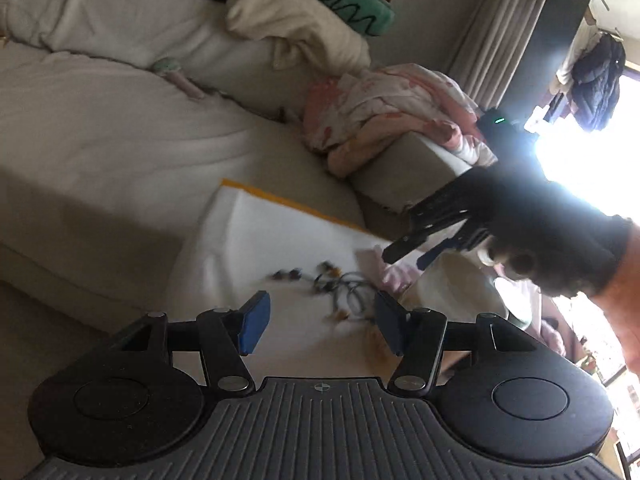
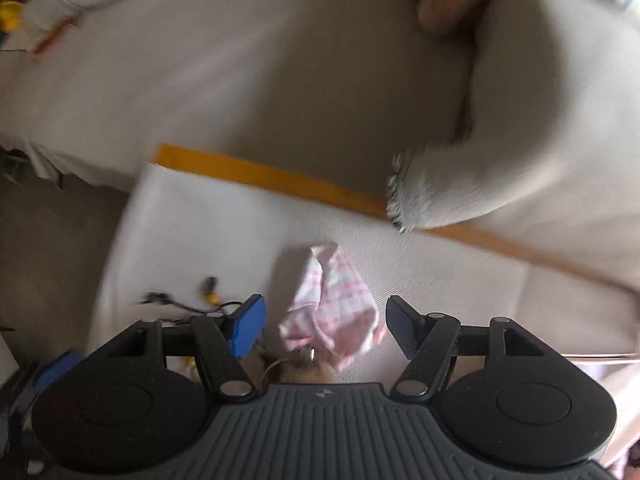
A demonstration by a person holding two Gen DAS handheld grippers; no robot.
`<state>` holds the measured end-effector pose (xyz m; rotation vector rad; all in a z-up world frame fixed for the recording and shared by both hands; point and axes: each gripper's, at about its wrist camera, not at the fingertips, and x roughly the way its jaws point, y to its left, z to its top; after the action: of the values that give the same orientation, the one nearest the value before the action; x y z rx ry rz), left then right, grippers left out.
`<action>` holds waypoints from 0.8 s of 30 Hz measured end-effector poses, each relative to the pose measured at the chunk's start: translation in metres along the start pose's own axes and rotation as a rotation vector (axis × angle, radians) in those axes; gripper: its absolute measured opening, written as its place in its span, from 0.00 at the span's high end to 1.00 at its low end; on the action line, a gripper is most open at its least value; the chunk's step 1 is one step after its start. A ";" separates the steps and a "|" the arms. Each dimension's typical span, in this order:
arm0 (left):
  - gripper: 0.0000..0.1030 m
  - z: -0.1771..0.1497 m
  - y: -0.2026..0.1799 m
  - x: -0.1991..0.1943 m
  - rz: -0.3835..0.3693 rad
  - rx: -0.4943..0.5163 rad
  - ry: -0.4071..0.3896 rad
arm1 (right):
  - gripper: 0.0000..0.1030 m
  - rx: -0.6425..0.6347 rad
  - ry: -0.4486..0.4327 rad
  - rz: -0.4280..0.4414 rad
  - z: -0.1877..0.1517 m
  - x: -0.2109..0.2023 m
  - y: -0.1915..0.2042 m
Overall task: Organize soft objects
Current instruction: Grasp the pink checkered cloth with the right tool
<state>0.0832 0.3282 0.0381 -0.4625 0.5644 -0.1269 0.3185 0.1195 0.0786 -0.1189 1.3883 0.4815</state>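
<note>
The right gripper stands with its jaws apart, pointing down over a pink checked cloth that lies loose between the pads, untouched, probably lined up for a pick. The left gripper is also open and empty, hanging clear above the white sheet. The cloth rests on that sheet, just short of its orange edge. Small dark cables lie beside the cloth. Motion blur smears the sofa; something furry below the cloth is cut off.
</note>
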 end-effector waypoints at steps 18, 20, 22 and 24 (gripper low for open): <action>0.39 -0.025 -0.054 -0.025 -0.131 0.039 0.039 | 0.88 -0.179 -0.204 0.310 -0.195 -0.171 -0.019; 0.39 -0.032 -0.070 -0.018 -0.136 0.052 0.074 | 0.69 -0.185 -0.198 0.254 -0.212 -0.164 -0.020; 0.39 -0.040 -0.080 -0.012 -0.123 0.051 0.102 | 0.56 -0.228 -0.255 0.191 -0.223 -0.160 -0.017; 0.39 -0.048 -0.085 -0.010 -0.110 0.039 0.124 | 0.55 -0.291 -0.316 0.124 -0.230 -0.153 -0.009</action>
<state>0.0498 0.2361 0.0462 -0.4499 0.6570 -0.2732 0.0957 -0.0102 0.1798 -0.1850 1.0147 0.7708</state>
